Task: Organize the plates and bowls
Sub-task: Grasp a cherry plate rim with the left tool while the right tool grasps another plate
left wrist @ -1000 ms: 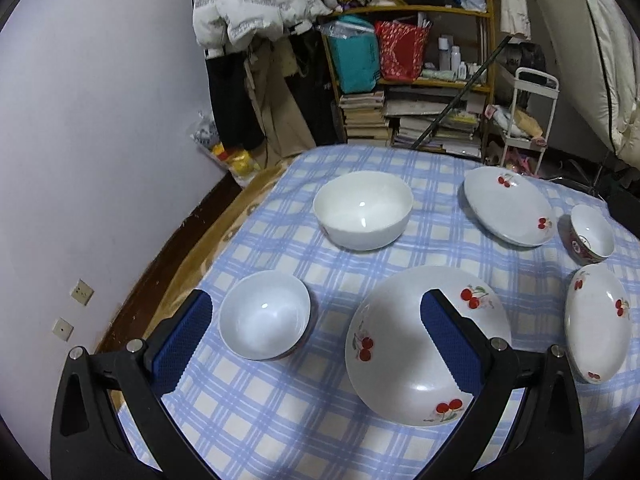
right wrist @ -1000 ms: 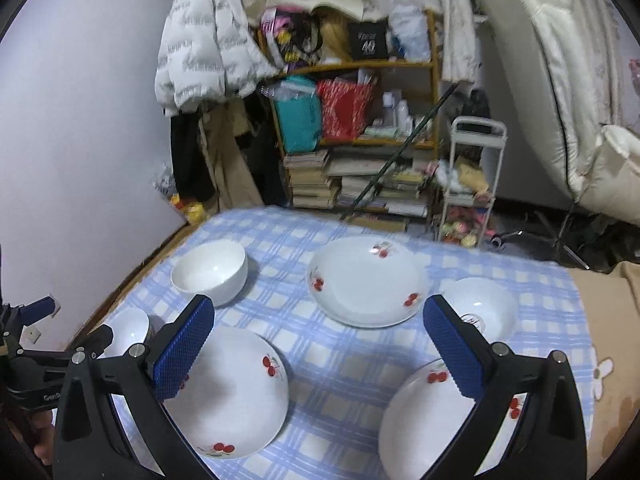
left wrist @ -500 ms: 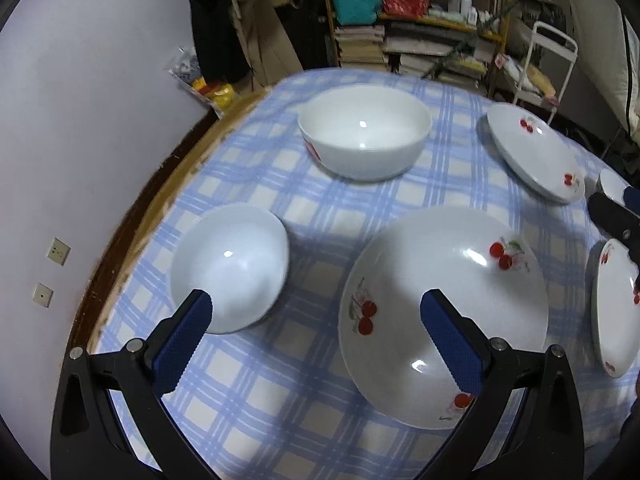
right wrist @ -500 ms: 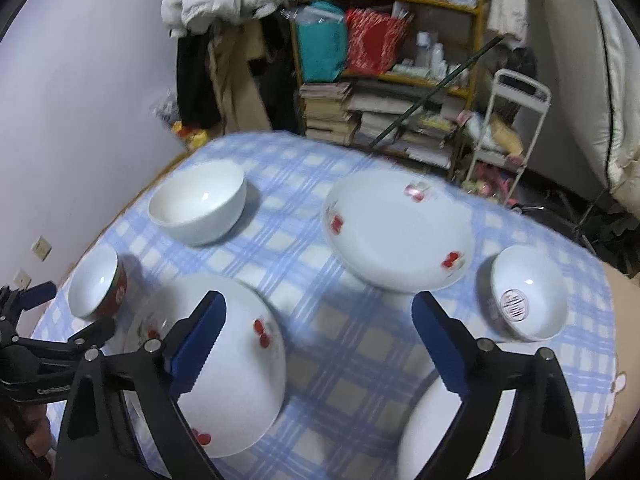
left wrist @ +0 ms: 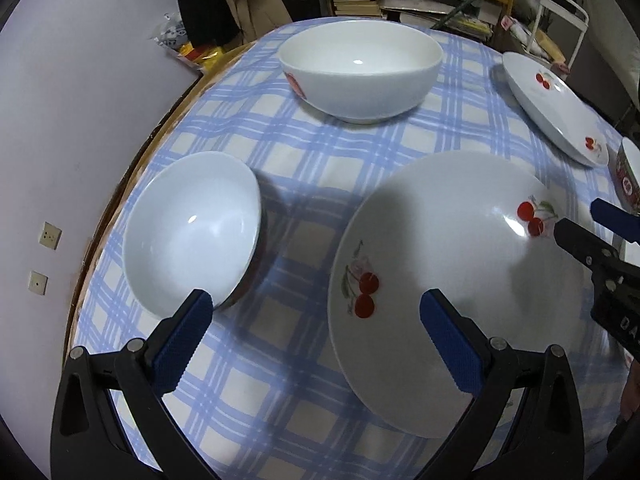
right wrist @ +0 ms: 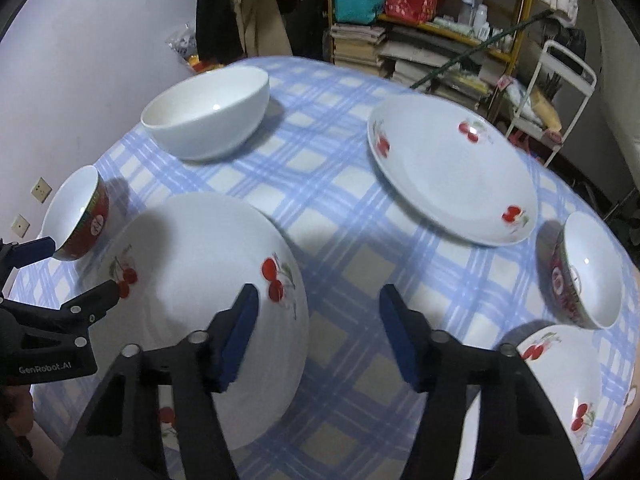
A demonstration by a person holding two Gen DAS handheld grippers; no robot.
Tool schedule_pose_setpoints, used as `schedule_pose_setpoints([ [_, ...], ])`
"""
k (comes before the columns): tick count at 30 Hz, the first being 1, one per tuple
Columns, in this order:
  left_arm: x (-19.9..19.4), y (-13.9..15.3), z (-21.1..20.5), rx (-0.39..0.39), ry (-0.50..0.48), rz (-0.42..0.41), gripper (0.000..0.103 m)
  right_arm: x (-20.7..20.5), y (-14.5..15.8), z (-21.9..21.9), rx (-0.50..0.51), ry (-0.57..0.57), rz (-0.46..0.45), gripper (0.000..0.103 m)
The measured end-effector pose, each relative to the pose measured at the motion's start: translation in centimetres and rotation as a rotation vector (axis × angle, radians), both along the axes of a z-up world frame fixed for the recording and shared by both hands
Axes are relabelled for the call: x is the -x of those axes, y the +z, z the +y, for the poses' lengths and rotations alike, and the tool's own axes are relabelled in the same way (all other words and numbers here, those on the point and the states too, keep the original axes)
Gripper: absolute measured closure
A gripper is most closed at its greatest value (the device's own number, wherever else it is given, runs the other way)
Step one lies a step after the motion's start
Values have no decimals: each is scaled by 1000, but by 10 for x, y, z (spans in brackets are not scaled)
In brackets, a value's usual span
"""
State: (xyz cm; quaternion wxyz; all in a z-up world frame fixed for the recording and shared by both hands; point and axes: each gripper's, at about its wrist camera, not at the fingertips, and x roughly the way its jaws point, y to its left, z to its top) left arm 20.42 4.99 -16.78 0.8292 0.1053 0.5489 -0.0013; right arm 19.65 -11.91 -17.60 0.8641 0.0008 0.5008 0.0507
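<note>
Left gripper (left wrist: pixel 312 320) spread wide over near cherry plate (left wrist: pixel 460 280)'s left rim, right gripper (right wrist: pixel 316 316) closing around its right rim, pads not yet touching.

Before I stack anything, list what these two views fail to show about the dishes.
- Near plate, right wrist view: cut off by the frame edge and the right gripper, whose jaws are closing with nothing between them.
- Right small bowl, left wrist view: cut off by the frame edge.
- Big plate, left wrist view: near rim hidden behind the left gripper.
</note>
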Motion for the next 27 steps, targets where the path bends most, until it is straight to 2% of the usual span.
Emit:
schedule_pose_setpoints([
  [3, 0, -2, -4, -30, -13, -11, 1, -2, -7, -1, -30, 3, 25, 47],
  [8, 5, 4, -4, -8, -17, -23, 1, -5, -8, 3, -16, 18, 23, 47],
  [13, 21, 18, -9, 14, -45, -52, 1, -6, -9, 3, -19, 25, 37, 62],
  [17, 29, 21, -11, 53, -57, -37, 13, -6, -11, 2, -36, 23, 51, 76],
  [20, 28, 15, -13, 69, -60, -4, 23, -7, -12, 1, -55, 25, 62, 81],
  [23, 23, 5, -12, 105, -46, 44, 29, -6, -14, 2, -71, 36, 72, 86],
  [27, 15, -9, -5, 129, -14, 97, 52, -6, -17, 5, -80, 51, 80, 89],
])
